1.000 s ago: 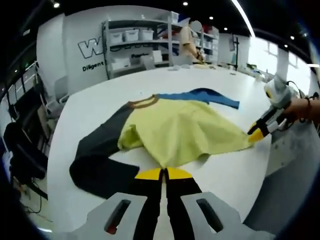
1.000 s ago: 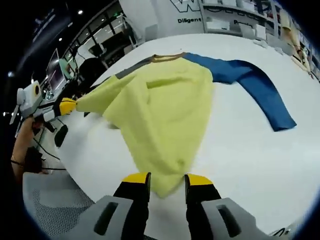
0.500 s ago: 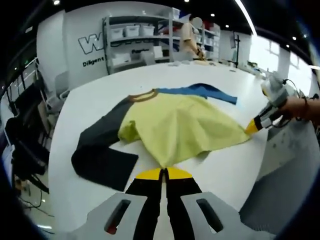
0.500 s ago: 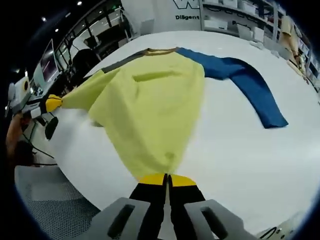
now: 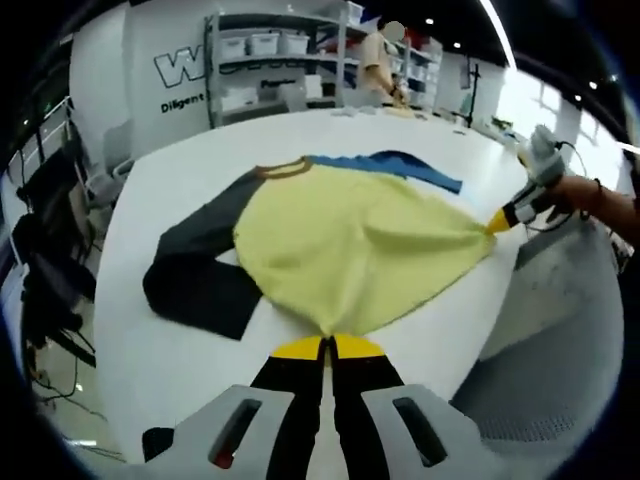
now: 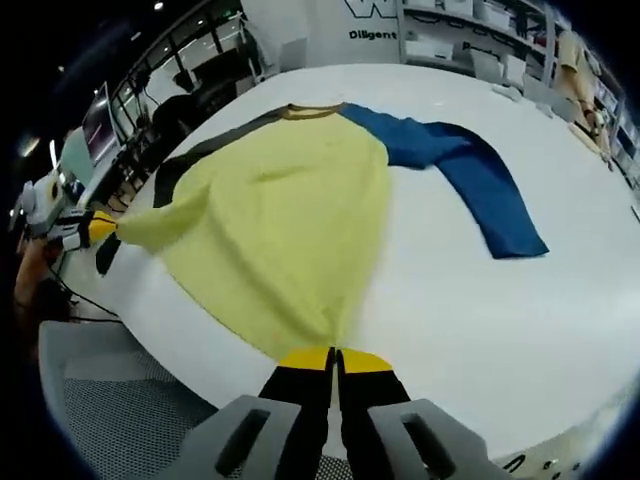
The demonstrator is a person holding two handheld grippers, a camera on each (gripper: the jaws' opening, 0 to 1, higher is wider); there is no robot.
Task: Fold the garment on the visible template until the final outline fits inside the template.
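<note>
left tongs: clenched on garment hem | right tongs: clenched likewise | soft yellow cloth stretched taut

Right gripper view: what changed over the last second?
The right claw, open around the yellow shirt's hem a second ago, has closed on it. Both claws have since pulled the hem taut toward the table edge, smoothing the body. The left claw stayed clamped; the blue sleeve stayed spread out.
</note>
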